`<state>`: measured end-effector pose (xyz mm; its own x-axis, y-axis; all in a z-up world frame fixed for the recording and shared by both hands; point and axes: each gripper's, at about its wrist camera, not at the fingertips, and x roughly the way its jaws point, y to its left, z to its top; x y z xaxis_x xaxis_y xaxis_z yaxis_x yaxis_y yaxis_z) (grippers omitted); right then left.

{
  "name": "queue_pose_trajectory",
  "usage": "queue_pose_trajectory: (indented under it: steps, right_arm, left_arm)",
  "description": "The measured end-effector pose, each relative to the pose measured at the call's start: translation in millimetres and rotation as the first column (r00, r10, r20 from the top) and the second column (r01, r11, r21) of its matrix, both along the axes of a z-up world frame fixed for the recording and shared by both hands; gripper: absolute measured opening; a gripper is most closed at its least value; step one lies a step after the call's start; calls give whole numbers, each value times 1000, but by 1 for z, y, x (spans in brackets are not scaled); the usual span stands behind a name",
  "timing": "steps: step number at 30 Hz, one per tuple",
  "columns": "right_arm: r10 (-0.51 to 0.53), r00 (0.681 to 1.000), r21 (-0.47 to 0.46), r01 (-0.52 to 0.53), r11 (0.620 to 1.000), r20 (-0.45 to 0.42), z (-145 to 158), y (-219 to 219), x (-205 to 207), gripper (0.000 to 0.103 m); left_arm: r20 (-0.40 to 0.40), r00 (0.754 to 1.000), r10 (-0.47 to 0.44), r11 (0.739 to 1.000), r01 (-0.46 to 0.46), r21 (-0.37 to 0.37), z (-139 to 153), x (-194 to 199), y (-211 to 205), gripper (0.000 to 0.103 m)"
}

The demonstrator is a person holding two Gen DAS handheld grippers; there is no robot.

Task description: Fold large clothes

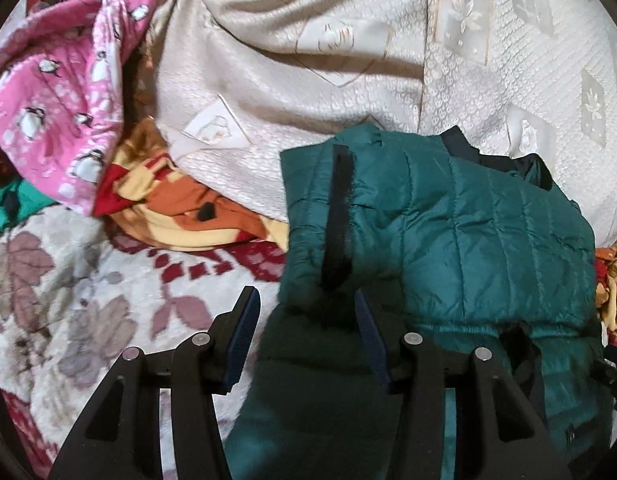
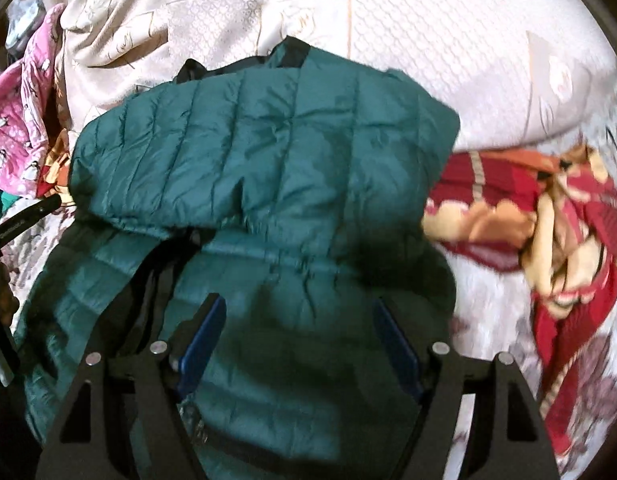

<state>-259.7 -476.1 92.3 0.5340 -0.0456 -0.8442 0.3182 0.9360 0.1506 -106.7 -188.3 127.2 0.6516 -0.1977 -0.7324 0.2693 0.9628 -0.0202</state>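
**Teal puffer jacket doubled over on the bed, both claws spread above it**

Teal quilted nylon fills the middle of the bed: the puffer jacket (image 1: 448,240) lies folded over on itself, its upper half lapped onto the lower, a dark navy collar edge peeking out at the far side. A black strip (image 1: 336,216) runs down the folded part on its left side.

The left gripper (image 1: 304,312) sits over the jacket's near left edge with its jaws wide apart; teal fabric lies in the gap between them, but neither blue pad presses on it. The right gripper (image 2: 298,320) is above the jacket's lower panel, jaws likewise spread wide, with nothing pinched.

Under the jacket lies a floral blanket (image 1: 68,300) in cream, mauve and red. Beyond it a cream embossed bedspread (image 1: 308,60) is rumpled. A pink penguin-print cloth (image 1: 48,112) is bunched at the far left, with an orange and red patterned cloth (image 1: 180,208) just beside it. The right wrist view shows another heap of red and orange cloth (image 2: 548,220) to the jacket's right.
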Motion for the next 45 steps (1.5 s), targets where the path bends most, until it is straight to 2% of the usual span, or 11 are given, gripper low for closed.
queue_pose_trajectory:
  steps: [13, 21, 33, 45]
  right_arm:
    - [-5, 1000, 21, 5, 1000, 6, 8, 30, -60, 81]
    - [-6, 1000, 23, 5, 1000, 20, 9, 52, -96, 84]
    - [8, 1000, 24, -9, 1000, 28, 10, 69, -120, 84]
    - [19, 1000, -8, -19, 1000, 3, 9, 79, -136, 84]
  left_arm:
    - [29, 1000, -12, 998, 11, 54, 15, -66, 41, 31]
    - [61, 998, 5, 999, -8, 52, 16, -102, 53, 31]
    - [47, 999, -7, 999, 5, 53, 6, -137, 56, 31]
    - [39, 999, -12, 999, 10, 51, 1, -152, 61, 31]
